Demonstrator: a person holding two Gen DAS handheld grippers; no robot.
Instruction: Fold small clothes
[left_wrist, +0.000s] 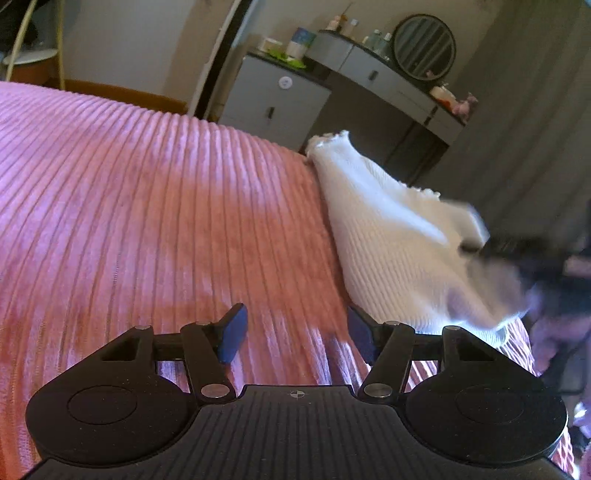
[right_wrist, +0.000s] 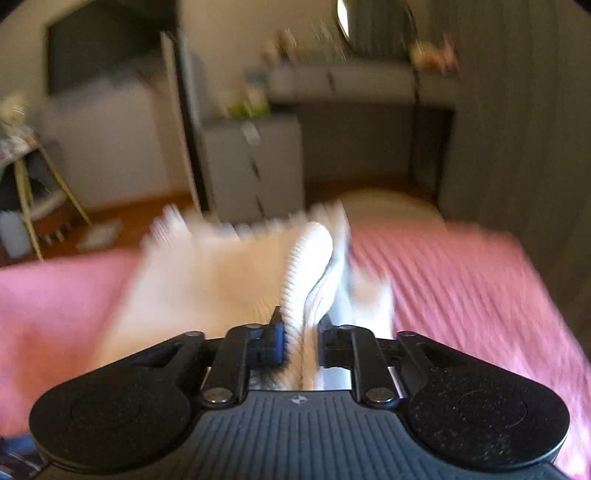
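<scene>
Black right gripper (right_wrist: 300, 332) fills the lower frame, its two jaws pinched on a fold of one white ribbed garment (right_wrist: 306, 266) lying mid-frame on a pink ribbed bedspread (right_wrist: 461, 280). Left gripper (left_wrist: 295, 334) hovers half open, empty, over the bedspread, the garment at right. No writing is readable; grey drawers (left_wrist: 273, 99) and one round mirror (left_wrist: 423, 47) stand behind.

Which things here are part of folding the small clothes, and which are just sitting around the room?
Part of the job:
white ribbed garment
right gripper, shut on the garment
left gripper, open over the pink bedspread

Just lying about:
round mirror
grey cabinet
bottles on the dresser
</scene>
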